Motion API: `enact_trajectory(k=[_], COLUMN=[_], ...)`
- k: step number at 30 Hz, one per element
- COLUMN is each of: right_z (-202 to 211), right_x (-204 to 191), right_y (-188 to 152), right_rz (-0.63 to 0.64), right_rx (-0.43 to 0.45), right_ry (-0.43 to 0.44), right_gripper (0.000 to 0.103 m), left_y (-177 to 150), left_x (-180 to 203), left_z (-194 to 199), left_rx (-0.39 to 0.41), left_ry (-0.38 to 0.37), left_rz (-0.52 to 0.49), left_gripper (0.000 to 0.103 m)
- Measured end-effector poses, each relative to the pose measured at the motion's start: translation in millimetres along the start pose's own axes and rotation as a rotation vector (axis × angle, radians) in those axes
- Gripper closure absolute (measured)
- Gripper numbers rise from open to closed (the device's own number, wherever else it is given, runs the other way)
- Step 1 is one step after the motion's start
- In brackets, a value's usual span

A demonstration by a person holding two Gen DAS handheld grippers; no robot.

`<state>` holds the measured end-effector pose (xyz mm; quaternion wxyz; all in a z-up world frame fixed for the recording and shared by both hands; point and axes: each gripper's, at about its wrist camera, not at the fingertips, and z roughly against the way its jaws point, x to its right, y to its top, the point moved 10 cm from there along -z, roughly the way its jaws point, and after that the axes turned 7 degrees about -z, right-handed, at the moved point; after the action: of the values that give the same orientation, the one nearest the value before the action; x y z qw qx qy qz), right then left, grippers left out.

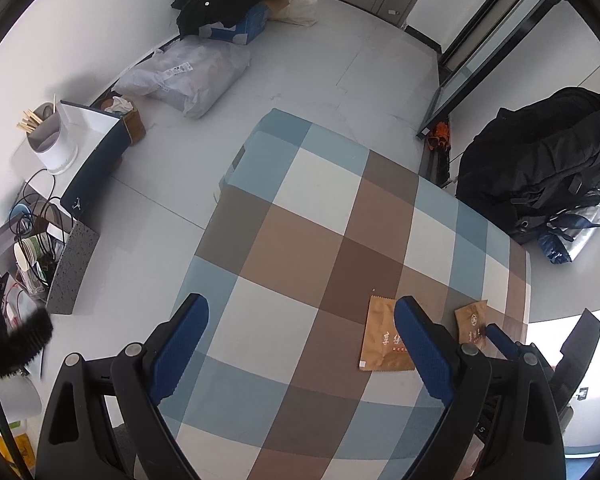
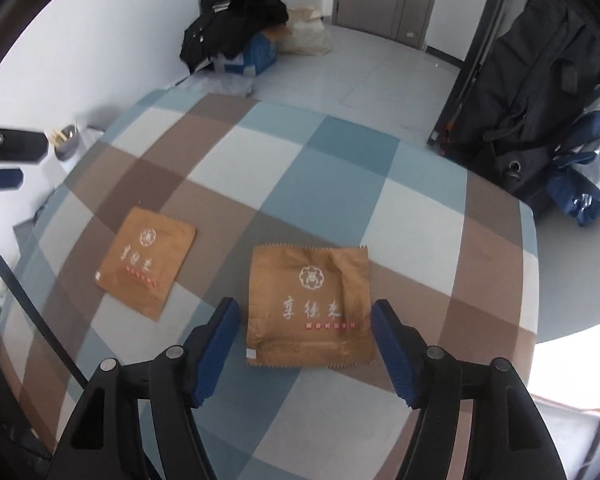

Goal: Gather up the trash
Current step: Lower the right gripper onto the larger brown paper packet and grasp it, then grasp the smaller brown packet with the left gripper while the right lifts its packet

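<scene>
Two flat brown paper packets with white and red print lie on the checked tablecloth. In the right wrist view the nearer packet lies just ahead of my open right gripper, its lower half between the blue fingertips. The second packet lies to its left. In the left wrist view my left gripper is open and empty above the cloth; one packet shows partly behind its right finger, the other packet further right, next to the right gripper's fingers.
A black backpack and blue bags stand right of the table. Left of it are a grey box with cups and cables, and a white holder with chopsticks. Black clothes over a blue box lie by the far wall.
</scene>
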<state>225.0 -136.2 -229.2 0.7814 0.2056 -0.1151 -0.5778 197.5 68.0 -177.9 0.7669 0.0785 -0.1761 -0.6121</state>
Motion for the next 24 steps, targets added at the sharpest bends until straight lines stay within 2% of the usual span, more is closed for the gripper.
enact_trajectory(k=[6, 14, 17, 24], right_z=[-2.0, -0.2, 3.1, 10.1], right_x=[-3.7, -1.2, 0.8, -1.9], right_y=[1.6, 2.3, 4.8, 3.9], right_rz=[0.012, 0.000, -0.052, -0.074], right_rx=[0.007, 0.012, 0.011, 0.013], right_ry=[0.014, 0.029, 0.087, 0.151], right_gripper=[0.051, 0.055, 0.056, 0.072], left_y=[-0.3, -4.2, -5.3, -12.5], left_x=[-1.8, -2.9, -4.0, 3.4], left_z=[-4.0, -8.1, -9.1, -15.7], left_rx=[-0.017, -0.035, -0.039, -0.062], left_ry=[-0.002, -0.003, 0.003, 0.008], left_rz=[0.007, 0.009, 0.006, -0.041], left_gripper=[0.011, 0.011, 0.011, 0.011])
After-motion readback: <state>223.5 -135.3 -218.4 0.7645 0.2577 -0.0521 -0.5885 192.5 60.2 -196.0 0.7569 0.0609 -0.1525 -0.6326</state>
